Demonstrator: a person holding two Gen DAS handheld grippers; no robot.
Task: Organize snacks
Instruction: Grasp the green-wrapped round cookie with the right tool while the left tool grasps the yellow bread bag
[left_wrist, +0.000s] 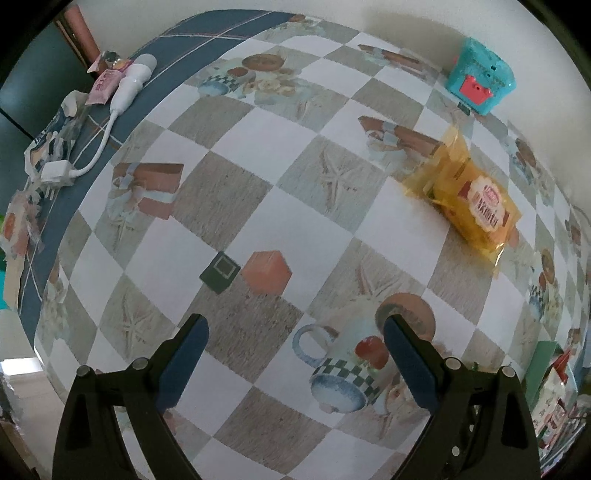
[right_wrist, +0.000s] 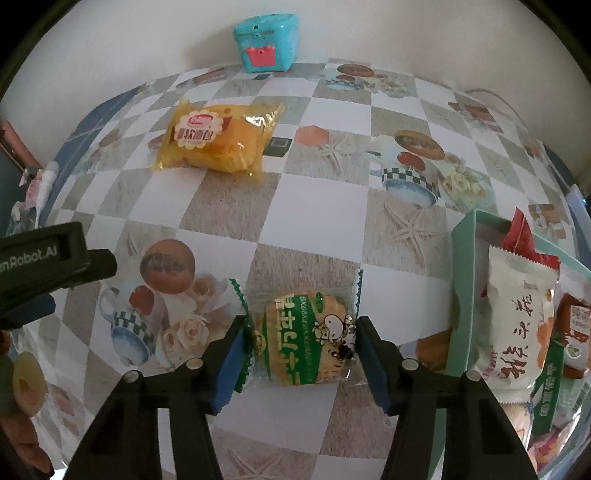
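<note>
My right gripper (right_wrist: 301, 338) has its blue pads against both sides of a green-and-white biscuit packet (right_wrist: 303, 341), holding it just above the checked tablecloth. A yellow bread packet (right_wrist: 218, 136) lies farther back on the table; it also shows in the left wrist view (left_wrist: 469, 199) at the right. A mint-green box (right_wrist: 463, 295) at the right holds several snack packets, among them a white one (right_wrist: 517, 317). My left gripper (left_wrist: 295, 328) is open and empty above the cloth, and its body shows at the left of the right wrist view (right_wrist: 48, 262).
A turquoise toy box (left_wrist: 480, 75) stands at the back by the wall, also in the right wrist view (right_wrist: 266, 42). A white charger with cable (left_wrist: 125, 88) and pink wrappers (left_wrist: 105, 83) lie at the table's far left edge. A small dark square (left_wrist: 220, 272) lies on the cloth.
</note>
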